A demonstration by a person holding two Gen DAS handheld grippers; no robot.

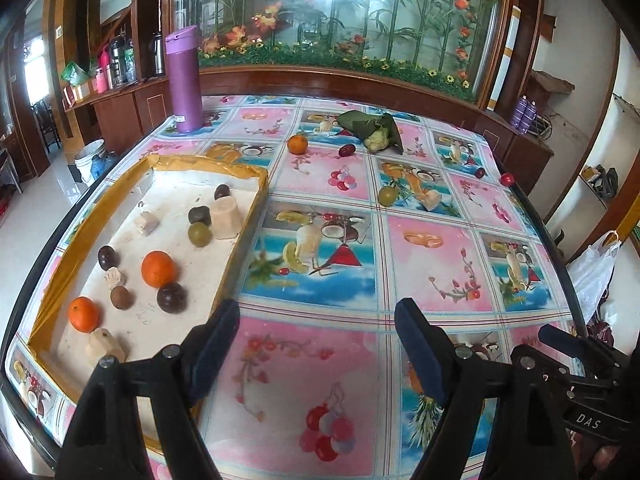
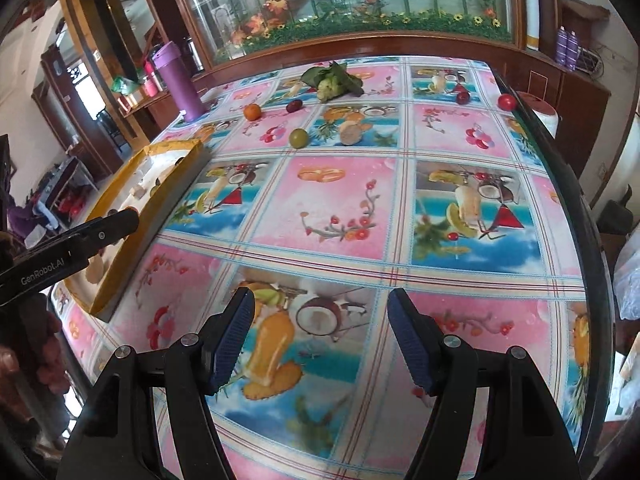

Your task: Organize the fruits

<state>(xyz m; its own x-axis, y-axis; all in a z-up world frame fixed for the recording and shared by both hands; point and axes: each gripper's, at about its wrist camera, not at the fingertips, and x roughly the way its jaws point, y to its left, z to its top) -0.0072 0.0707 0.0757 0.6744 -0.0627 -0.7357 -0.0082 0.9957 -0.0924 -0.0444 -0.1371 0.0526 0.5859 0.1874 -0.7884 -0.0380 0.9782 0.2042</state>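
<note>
Fruits partly gathered: both claws, left claw (image 1: 316,344) and right claw (image 2: 320,334), are shown released and empty above the bench (image 1: 328,360). Several fruits lie in the tray (image 1: 248,216); an orange (image 1: 297,144) (with others) remains far off, to be reached next.
</note>
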